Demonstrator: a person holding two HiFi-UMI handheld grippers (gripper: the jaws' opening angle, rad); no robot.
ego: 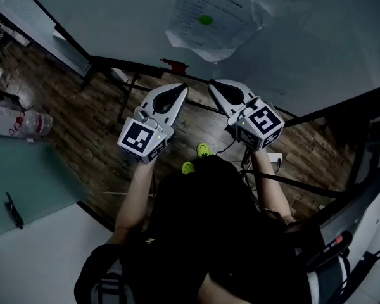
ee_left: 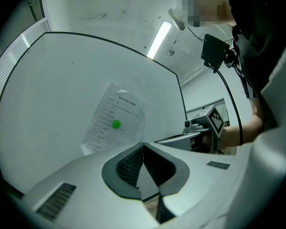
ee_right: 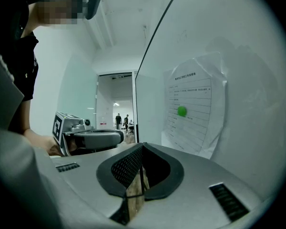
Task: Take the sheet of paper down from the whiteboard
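Sheet of paper (ego: 210, 19) still pinned to whiteboard (ego: 114, 18) by green magnet (ego: 206, 20); nothing removed yet. Left gripper (ego: 179, 91) and right gripper (ego: 215, 86) below the sheet, jaws together, empty.

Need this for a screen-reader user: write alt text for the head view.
A sheet of paper with a green dot hangs on a whiteboard. Below it, a person holds the left claw and right claw, both shut and empty, short of the paper.
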